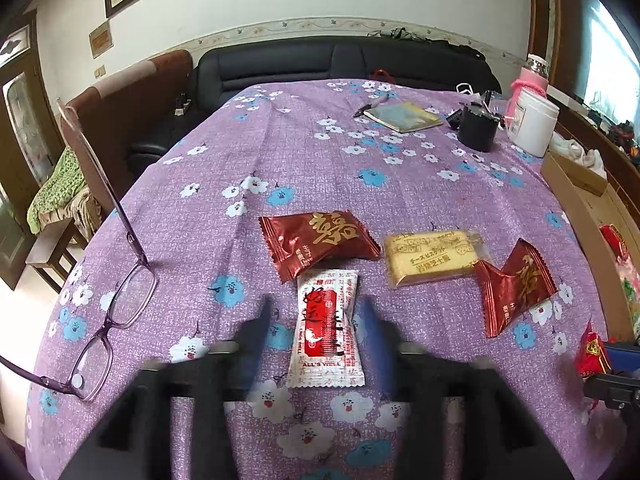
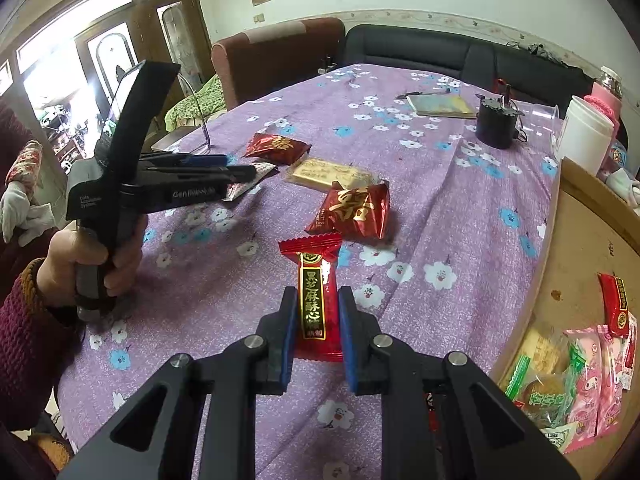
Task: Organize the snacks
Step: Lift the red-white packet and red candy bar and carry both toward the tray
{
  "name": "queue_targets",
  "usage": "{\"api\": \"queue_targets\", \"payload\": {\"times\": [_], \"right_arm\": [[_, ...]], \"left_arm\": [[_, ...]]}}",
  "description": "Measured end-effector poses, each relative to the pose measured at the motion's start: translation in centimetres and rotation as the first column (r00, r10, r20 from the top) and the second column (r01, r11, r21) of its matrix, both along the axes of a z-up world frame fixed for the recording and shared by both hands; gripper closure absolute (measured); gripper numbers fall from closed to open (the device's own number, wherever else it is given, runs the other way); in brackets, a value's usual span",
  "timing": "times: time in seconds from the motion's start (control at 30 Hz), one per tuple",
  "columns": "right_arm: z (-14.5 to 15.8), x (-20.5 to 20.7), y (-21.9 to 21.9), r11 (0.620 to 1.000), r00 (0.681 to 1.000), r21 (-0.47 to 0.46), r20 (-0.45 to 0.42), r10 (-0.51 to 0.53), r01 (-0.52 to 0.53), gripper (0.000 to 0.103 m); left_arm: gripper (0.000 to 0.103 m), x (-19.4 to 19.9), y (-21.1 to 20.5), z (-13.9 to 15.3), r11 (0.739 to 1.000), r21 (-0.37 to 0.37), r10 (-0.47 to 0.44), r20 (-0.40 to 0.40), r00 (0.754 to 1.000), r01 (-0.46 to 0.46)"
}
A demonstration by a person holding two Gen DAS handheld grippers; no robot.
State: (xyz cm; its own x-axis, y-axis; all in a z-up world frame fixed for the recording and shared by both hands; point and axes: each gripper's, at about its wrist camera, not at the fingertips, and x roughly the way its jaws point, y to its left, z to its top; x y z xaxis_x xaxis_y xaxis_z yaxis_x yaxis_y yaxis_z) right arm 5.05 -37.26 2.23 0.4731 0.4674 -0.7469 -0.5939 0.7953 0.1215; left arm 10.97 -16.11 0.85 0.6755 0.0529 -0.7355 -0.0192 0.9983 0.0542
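on a bench (image 1: pixel 320 160) draped in purple floral cloth, the left tool (image 1: pixel 318 312) hovers with its jaws parted around a white-and-red packet (image 1: pixel 326 332) that lies flat on the cloth, pads clear of its sides. beyond it sit a red foil pack (image 1: pixel 316 242), a yellow biscuit pack (image 1: pixel 434 258) and a second red foil pack (image 1: pixel 514 286), spread in a loose row, the biscuit touching the second foil pack. purple glasses (image 1: pixel 108 312) rest open at the bench's left edge. the right tool (image 2: pixel 313 322) is clamped on a red candy (image 2: pixel 314 300), held upright above the cloth with its crimped top free. seen from the right wrist, a person's hand (image 2: pixel 100 256) in a maroon sleeve grips the left tool's handle. at the right edge a cardboard box (image 2: pixel 580 248) holds a heap of pink, green and red snacks (image 2: pixel 576 380). far across the bench lie a notebook (image 1: pixel 404 116), a black cup (image 1: pixel 478 128) and a white jar (image 1: pixel 534 122).
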Motion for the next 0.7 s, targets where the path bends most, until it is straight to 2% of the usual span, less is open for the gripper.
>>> {"api": "queue_targets", "payload": {"times": [0.03,0.13,0.23,0.43,0.7], "right_arm": [[0.0,0.0,0.0,1.0,1.0,0.0,-0.001,-0.001,0.001,0.084],[0.1,0.0,0.0,1.0,1.0,0.003,-0.001,-0.003,0.003,0.084],[0.1,0.0,-0.1,1.0,1.0,0.008,-0.004,-0.004,0.004,0.084],[0.2,-0.1,-0.1,1.0,1.0,0.015,0.003,-0.008,0.008,0.084],[0.8,0.0,-0.6,0.998,1.0,0.061,0.002,-0.021,0.021,0.084]], "left_arm": [[0.03,0.0,-0.1,0.0,1.0,0.008,-0.003,0.005,1.0,0.003],[0.032,0.0,-0.6,-0.2,0.999,0.036,-0.015,0.008,1.0,0.014],[0.072,1.0,-0.8,-1.2,0.999,0.051,-0.001,-0.046,0.999,0.003],[0.079,1.0,-0.6,-1.1,1.0,0.026,0.001,-0.031,1.0,0.0],[0.08,-0.6,0.0,0.7,0.999,-0.052,-0.009,0.045,0.999,0.011]]}}
